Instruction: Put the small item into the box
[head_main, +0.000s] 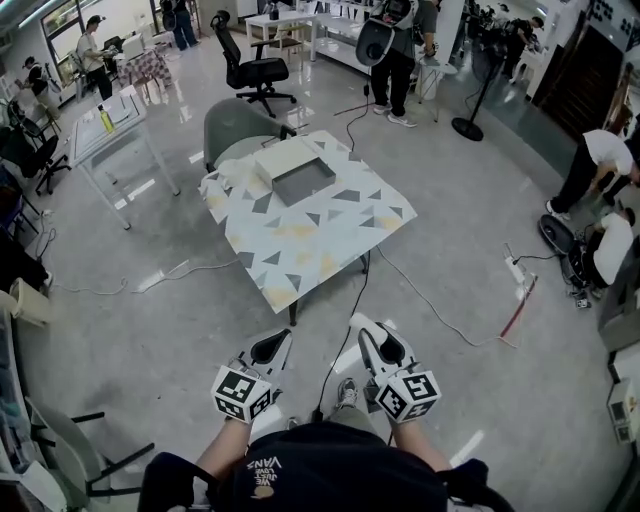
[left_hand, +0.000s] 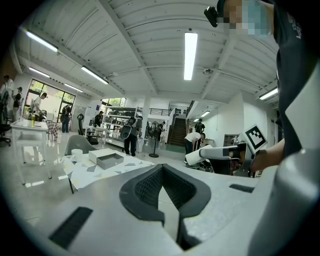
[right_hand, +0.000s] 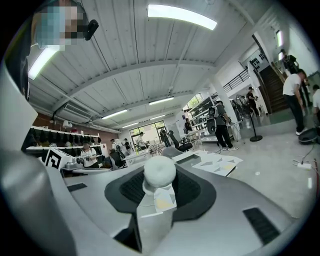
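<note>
The small item (right_hand: 159, 172) is a white ball, and my right gripper (right_hand: 159, 181) is shut on it. In the head view my right gripper (head_main: 364, 328) and left gripper (head_main: 281, 340) hang low over the floor, well short of the table (head_main: 300, 250) with its triangle-patterned cloth. The open grey box (head_main: 305, 182) rests on the table's far part, with its white lid (head_main: 282, 157) beside it. My left gripper (left_hand: 162, 169) has its pads together and nothing between them. From the left gripper view the box (left_hand: 110, 159) lies ahead to the left.
A grey chair (head_main: 235, 125) stands behind the table and a black office chair (head_main: 255, 70) farther back. Cables (head_main: 440, 312) trail over the floor near the table legs. A glass table (head_main: 110, 125) is at the left. A fan stand (head_main: 468, 125) and several people stand around.
</note>
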